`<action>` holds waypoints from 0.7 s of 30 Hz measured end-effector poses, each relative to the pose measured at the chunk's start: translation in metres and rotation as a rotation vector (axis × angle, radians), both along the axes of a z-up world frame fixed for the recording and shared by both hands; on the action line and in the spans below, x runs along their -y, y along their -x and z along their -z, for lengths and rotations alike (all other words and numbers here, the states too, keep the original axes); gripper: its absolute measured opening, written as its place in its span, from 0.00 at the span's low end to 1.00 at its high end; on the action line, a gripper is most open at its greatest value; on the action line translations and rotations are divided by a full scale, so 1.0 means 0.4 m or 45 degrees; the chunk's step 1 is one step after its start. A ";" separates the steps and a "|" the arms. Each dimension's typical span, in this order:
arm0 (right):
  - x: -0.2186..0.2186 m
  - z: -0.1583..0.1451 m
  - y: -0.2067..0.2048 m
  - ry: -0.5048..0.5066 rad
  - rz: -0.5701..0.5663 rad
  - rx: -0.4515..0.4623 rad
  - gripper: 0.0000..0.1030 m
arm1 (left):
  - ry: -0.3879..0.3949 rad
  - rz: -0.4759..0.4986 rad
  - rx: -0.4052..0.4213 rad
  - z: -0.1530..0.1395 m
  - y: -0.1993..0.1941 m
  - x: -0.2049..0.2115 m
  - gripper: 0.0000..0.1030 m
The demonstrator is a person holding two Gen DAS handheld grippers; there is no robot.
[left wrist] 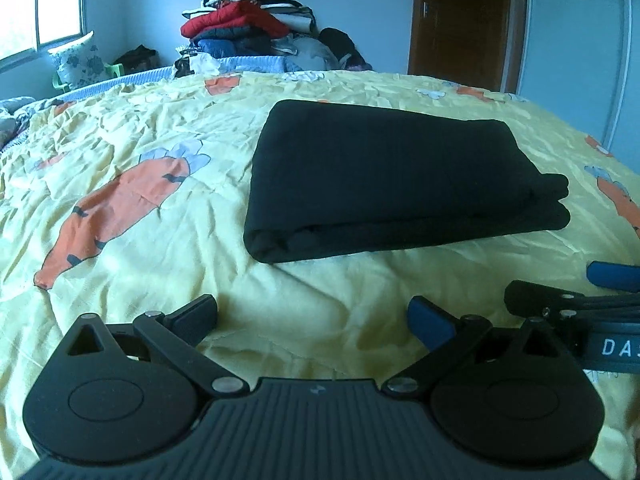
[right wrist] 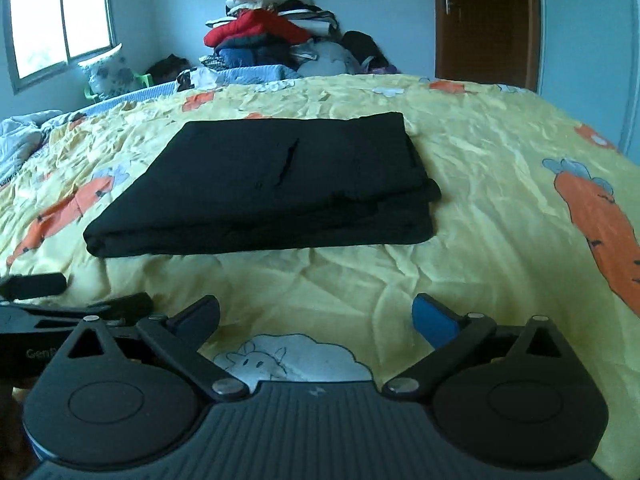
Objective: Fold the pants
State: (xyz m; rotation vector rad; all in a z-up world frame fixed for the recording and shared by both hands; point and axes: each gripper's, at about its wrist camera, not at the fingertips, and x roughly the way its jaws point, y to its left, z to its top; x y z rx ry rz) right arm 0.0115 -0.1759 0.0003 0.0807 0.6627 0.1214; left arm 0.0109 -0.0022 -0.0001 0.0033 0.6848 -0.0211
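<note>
The black pants lie folded in a flat, layered rectangle on the yellow carrot-print bedspread. In the right wrist view the pants show a pocket slit on top. My left gripper is open and empty, low over the bedspread a short way in front of the pants. My right gripper is open and empty too, just in front of the pants. The right gripper shows at the right edge of the left wrist view. The left gripper shows at the left edge of the right wrist view.
A tall pile of clothes stands past the far edge of the bed. A brown door is at the back right and a window at the back left. A floral pillow rests on a green chair.
</note>
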 end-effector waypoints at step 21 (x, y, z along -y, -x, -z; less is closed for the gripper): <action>-0.005 0.010 0.001 0.136 0.035 -0.005 1.00 | 0.002 -0.012 -0.002 -0.001 -0.001 -0.004 1.00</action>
